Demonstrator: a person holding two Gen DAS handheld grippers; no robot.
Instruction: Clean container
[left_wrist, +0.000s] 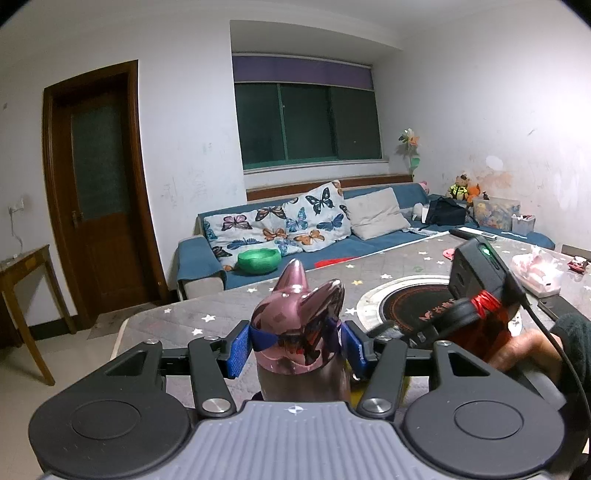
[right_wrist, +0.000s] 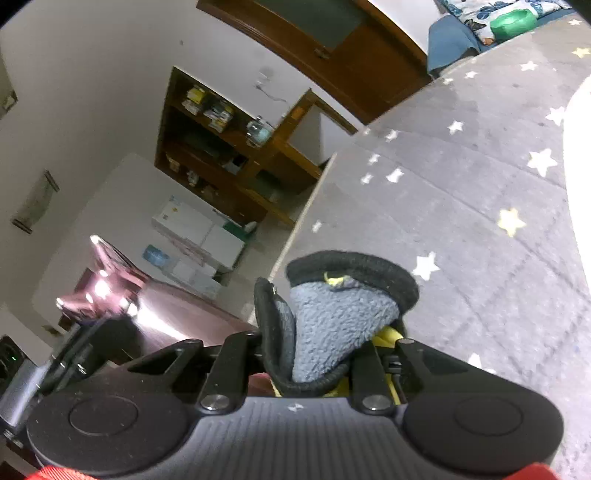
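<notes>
Your left gripper is clamped on the pink metallic bottle, upright between its blue pads. Bottle contents can't be seen. Your right gripper pinches the grey cloth, just right of the bottle. Table edge lies ahead-left of it; open tabletop to its right.

White walls, dark window — blue sofa, wooden door.

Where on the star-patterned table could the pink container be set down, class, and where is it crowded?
Bare star cloth lies between the table's near-left edge and the round burner. Another bare strip runs behind the burner toward the sofa. The right end is crowded: pink packet, remote, right gripper.
</notes>
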